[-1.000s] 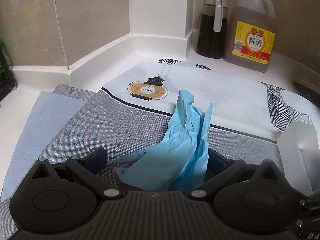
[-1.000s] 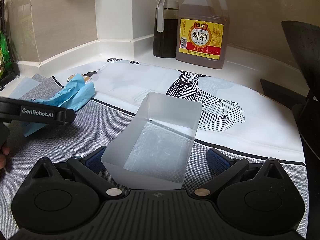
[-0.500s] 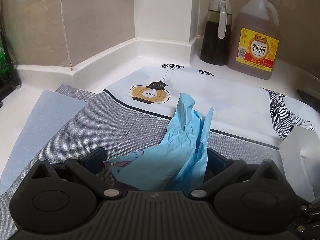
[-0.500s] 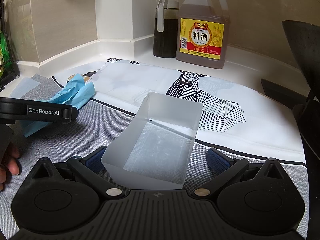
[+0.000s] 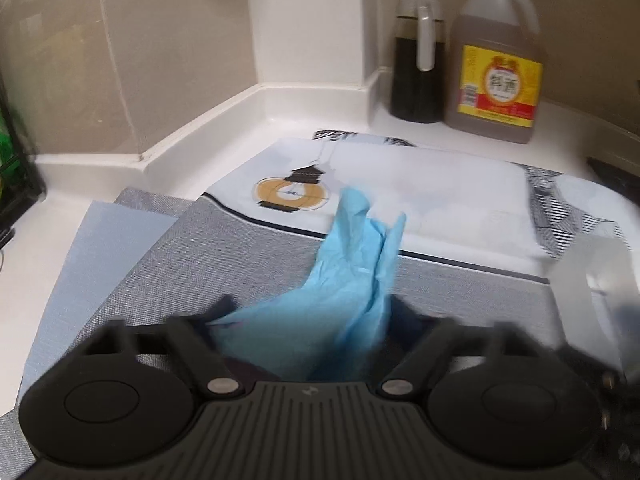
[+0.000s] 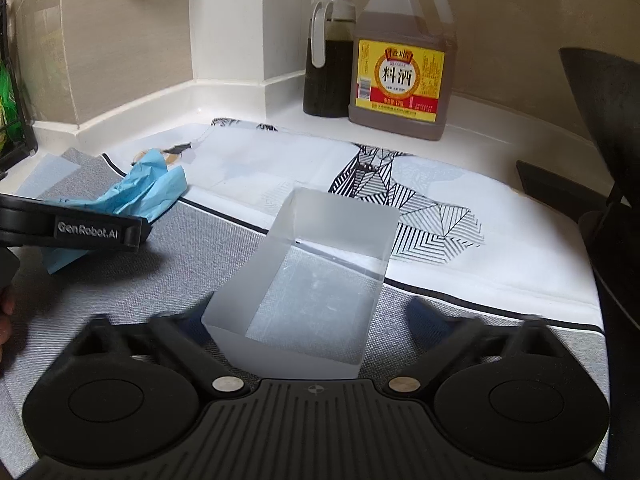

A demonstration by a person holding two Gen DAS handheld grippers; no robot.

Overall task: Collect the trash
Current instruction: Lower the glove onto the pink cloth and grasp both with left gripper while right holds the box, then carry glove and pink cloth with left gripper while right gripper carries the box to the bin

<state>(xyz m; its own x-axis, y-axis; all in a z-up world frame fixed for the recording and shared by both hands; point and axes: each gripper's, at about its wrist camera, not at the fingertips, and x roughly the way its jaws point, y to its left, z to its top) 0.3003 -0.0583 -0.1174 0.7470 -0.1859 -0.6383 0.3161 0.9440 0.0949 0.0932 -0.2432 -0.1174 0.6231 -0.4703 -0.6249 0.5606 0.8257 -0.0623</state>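
Even, soft indoor light, fairly bright; white tabletop [image 6: 472,136] near blown out. Left wrist view smeared by motion blur: blue glove [image 5: 352,276] soft-edged, left claw [image 5: 310,314] fingers streaked as jaws close around glove. Right wrist view sharper; right claw [image 6: 308,314] fingertips blurred, closing, translucent plastic box [image 6: 320,272] between. Cooking wine jug [image 6: 400,60] label legible. Soft shadow under left claw arm on grey mat [image 6: 200,256]. Fisheye bending, dark vignette at corners.

Glove [image 5: 344,280] base hidden, fingertips [image 5: 224,306] blurred, maybe touching
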